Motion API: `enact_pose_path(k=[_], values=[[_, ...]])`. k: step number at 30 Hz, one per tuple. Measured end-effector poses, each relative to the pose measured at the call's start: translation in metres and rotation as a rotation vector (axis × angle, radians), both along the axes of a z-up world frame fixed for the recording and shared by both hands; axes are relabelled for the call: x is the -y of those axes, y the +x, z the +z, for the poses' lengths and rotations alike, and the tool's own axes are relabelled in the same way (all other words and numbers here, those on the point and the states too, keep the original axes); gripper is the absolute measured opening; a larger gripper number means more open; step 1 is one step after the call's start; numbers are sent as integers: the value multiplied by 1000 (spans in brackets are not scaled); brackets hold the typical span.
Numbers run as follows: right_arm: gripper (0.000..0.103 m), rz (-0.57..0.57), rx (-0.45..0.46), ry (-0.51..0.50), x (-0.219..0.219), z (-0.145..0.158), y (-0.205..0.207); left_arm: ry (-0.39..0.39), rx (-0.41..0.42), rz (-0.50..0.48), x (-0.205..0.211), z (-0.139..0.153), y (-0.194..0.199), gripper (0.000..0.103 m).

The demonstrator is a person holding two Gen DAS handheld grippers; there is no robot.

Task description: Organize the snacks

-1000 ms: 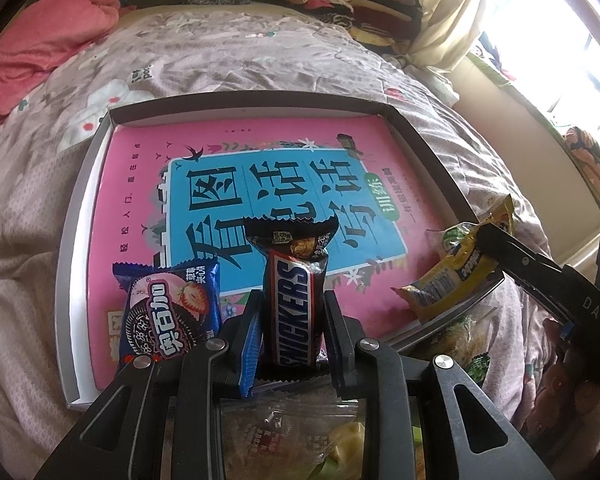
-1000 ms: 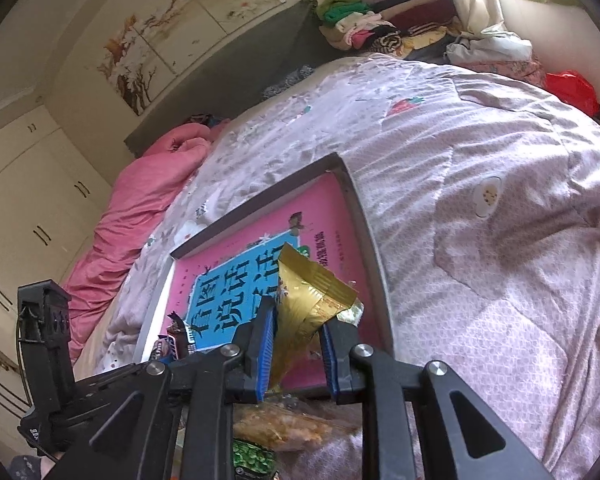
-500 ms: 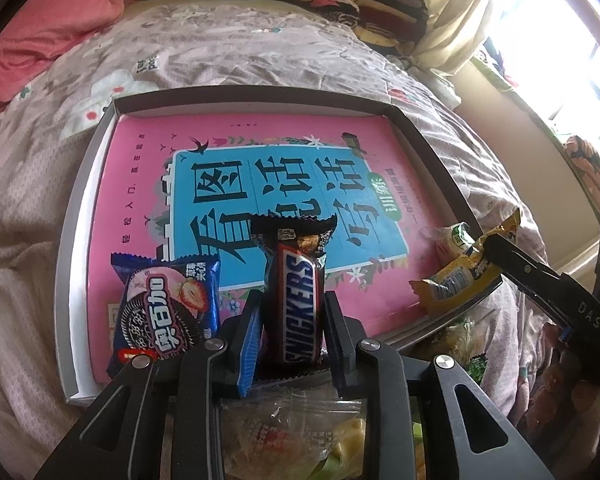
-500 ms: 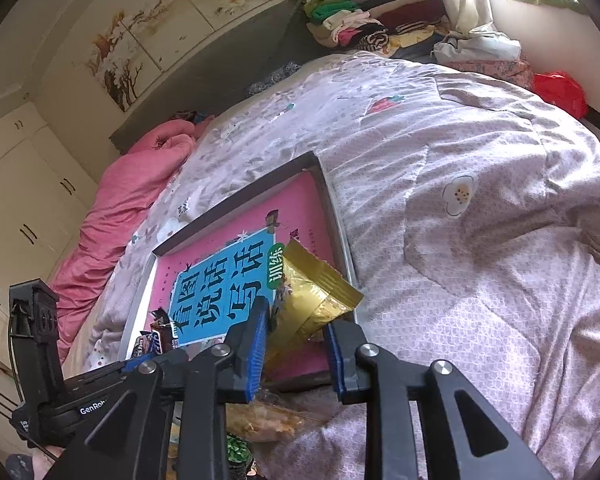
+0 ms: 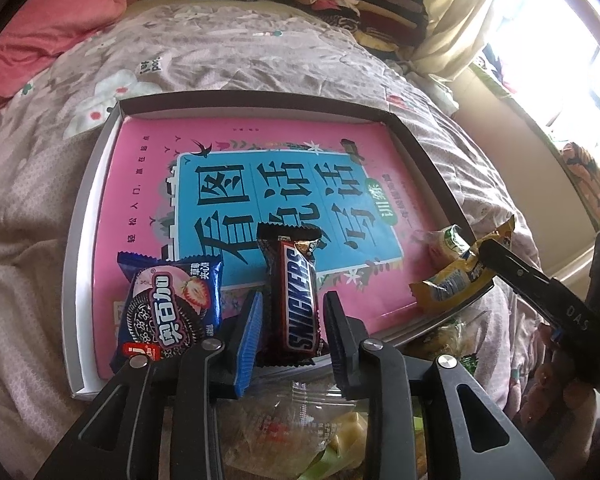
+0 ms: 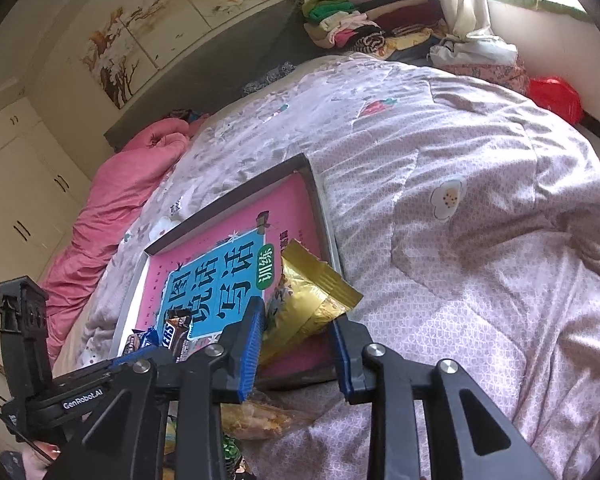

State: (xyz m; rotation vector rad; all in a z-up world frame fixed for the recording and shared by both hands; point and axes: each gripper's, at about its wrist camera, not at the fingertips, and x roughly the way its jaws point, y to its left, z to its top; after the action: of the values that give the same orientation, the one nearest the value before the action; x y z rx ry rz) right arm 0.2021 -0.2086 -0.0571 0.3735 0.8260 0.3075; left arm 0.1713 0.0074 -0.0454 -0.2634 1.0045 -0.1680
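Lit by daylight from an overexposed window [image 5: 556,60] at right, sharp in the middle, strongly bowed with dark vignetted corners.

Far half of the tray [image 5: 100,184] lies open; Snickers bar [image 5: 296,300], Oreo pack [image 5: 172,312], yellow packet [image 5: 456,276] crowd the near edge

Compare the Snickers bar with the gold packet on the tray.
The Snickers bar is dark brown with bold white lettering; the gold packet is shiny gold.
The Snickers bar sits by the Oreo pack; the gold packet lies at the tray's opposite edge.
Both lie between opening claw fingers.
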Motion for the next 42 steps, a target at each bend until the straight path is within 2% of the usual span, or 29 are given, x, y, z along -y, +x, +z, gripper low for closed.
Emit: enact_pose_path(k=[4, 8, 15, 19, 25, 29, 33, 36, 42], values=[[33, 8, 22, -39, -4, 4, -1, -7, 9, -3, 0, 5, -3, 41], [45, -7, 31, -70, -2, 6, -1, -4, 20, -7, 0, 10, -7, 44], [45, -39, 31, -60, 9, 6, 0, 2, 31, -3, -4, 17, -11, 48], [45, -48, 39, -60, 12, 8, 0, 3, 39, 6, -7, 21, -13, 54], [47, -51, 62, -86, 10, 12, -3, 7, 47, 11, -12, 26, -18, 54], [47, -36, 75, -124, 3, 14, -4, 7, 49, 14, -16, 28, -22, 54], [47, 27, 105, -255, -21, 12, -8, 6, 47, 20, -19, 28, -24, 54], [47, 78, 121, -314, -38, 8, -11, 12, 51, 21, -20, 30, -26, 54], [47, 133, 120, -327, -54, 0, -12, 15, 62, 25, -23, 35, -30, 54]])
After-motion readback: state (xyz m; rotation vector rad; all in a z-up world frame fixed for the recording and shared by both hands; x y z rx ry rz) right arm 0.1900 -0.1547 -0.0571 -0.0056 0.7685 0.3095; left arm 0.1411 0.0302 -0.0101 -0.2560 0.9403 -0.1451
